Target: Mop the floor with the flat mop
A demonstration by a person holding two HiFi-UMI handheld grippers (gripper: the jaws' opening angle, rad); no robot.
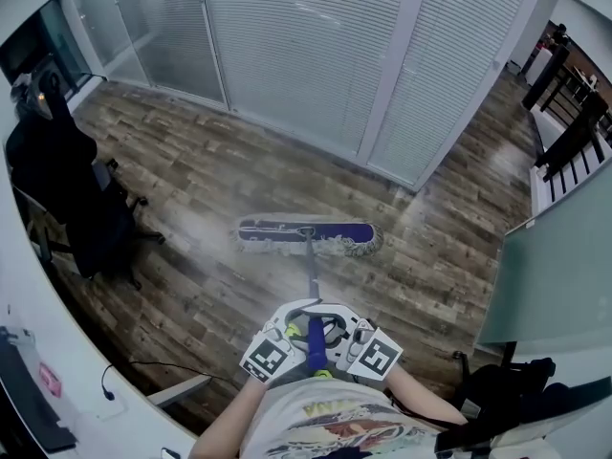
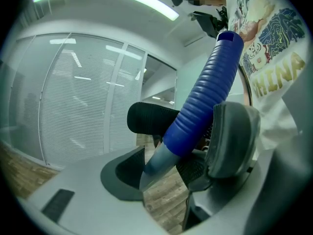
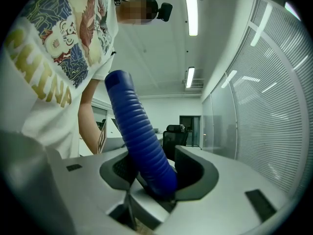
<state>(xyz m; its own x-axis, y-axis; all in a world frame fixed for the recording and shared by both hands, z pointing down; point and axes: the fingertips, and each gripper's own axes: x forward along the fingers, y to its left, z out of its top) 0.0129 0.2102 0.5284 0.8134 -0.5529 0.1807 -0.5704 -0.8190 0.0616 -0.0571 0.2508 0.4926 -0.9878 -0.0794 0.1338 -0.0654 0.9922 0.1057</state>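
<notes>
Mop head [image 1: 306, 231] crosswise, handle [image 1: 312, 273] pointing away

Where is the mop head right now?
In the head view the mop head lies flat on the wood floor, centre frame, right of the black office chair.

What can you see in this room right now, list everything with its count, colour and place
mop head: one, blue with white fringe, on the floor, centre
handle: one, grey shaft with blue ribbed grip, runs from the mop head up to both grippers
floor: brown wood planks
chair: one, black, left
desk: one, white, lower left
blinds: white, behind the glass wall, top
shirt: one, white with print, bottom
left gripper: one, grey, closed on the handle
right gripper: one, grey, closed on the handle
</notes>
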